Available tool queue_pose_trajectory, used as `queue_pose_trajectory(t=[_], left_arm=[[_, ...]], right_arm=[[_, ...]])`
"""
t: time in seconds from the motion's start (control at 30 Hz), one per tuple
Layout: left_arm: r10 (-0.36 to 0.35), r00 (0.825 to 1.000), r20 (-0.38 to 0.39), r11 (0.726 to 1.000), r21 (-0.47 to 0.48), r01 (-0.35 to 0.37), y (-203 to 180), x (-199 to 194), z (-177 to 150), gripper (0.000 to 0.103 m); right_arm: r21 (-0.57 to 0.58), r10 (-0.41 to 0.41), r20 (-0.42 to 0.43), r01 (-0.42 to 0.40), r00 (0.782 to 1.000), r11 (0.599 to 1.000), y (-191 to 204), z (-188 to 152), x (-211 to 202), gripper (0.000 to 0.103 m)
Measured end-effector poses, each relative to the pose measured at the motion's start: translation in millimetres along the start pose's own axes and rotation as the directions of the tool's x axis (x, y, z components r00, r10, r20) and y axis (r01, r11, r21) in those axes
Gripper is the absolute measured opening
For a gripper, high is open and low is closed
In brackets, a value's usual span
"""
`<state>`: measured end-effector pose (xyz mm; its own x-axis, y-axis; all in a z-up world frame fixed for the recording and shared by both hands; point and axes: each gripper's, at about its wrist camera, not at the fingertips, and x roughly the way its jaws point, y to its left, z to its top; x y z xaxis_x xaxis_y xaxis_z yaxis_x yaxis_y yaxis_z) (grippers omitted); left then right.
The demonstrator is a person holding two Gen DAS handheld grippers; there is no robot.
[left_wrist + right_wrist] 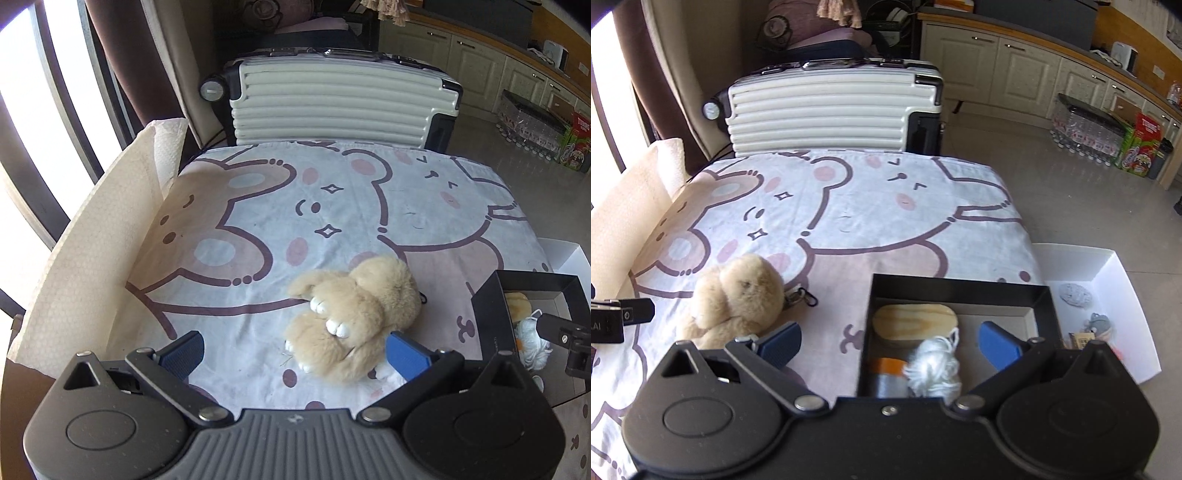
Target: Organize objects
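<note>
1. My left gripper (293, 350) sits low over the worktop (258, 206), blue ribbed fingers (184, 354) spread wide; the fluffy tan plush bunny (351, 314) lies between them, near the right finger, not pinched.
2. The bunny is soft, long-furred, with white paw tips; it rests on the cartoon-bear printed cloth, with a dark metal clip (805, 297) by it.
3. My right gripper (890, 345) hovers over the black box (960, 288), fingers spread, empty.
4. The box is rigid and rectangular, and it holds an oval pale wood piece (914, 319), a white yarn ball (936, 369) and an orange-grey item partly hidden.
5. The white box (1115, 273) beside it holds a grey stone-like lump (1075, 293) and small unclear bits.
6. A ribbed cream suitcase (332, 103) stands behind.
</note>
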<state>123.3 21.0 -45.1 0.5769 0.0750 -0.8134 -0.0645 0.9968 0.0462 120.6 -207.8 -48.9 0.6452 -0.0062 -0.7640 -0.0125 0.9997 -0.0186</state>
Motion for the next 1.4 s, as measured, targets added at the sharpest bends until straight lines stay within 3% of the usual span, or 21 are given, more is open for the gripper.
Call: queue_pose_trajectory(t=[0.53, 0.77, 0.97, 1.2, 1.3, 1.4], left_arm=[[0.026, 0.999, 0.022, 0.998, -0.052, -0.025, 34, -4, -3, 0.103], [-0.007, 0.999, 0.052, 0.998, -0.064, 0.011, 36, -4, 0, 0.103], [-0.029, 0.997, 0.073, 0.998, 0.063, 0.024, 24, 1, 0, 0.103], [-0.075, 0.993, 0.091, 0.977, 0.205, 0.055, 17, 14, -1, 0.103], [-0.107, 0.988, 0.108, 0.954, 0.29, 0.071, 14, 20, 1, 0.103], [-0.145, 0.984, 0.104, 0.91, 0.405, 0.092, 10, 26, -2, 0.103]], right_arm=[[-0.035, 0.057, 0.005, -0.057, 0.998, 0.998, 38, 5, 6, 0.103], [-0.039, 0.088, 0.012, -0.087, 0.996, 0.995, 40, 5, 7, 0.103], [-0.05, 0.122, 0.001, -0.122, 0.993, 0.991, 41, 3, 10, 0.103], [-0.071, 0.146, -0.018, -0.147, 0.989, 0.987, 43, 1, 19, 0.103], [-0.076, 0.154, -0.032, -0.156, 0.988, 0.985, 43, 0, 24, 0.103], [-0.093, 0.174, -0.05, -0.178, 0.984, 0.98, 46, -2, 30, 0.103]])
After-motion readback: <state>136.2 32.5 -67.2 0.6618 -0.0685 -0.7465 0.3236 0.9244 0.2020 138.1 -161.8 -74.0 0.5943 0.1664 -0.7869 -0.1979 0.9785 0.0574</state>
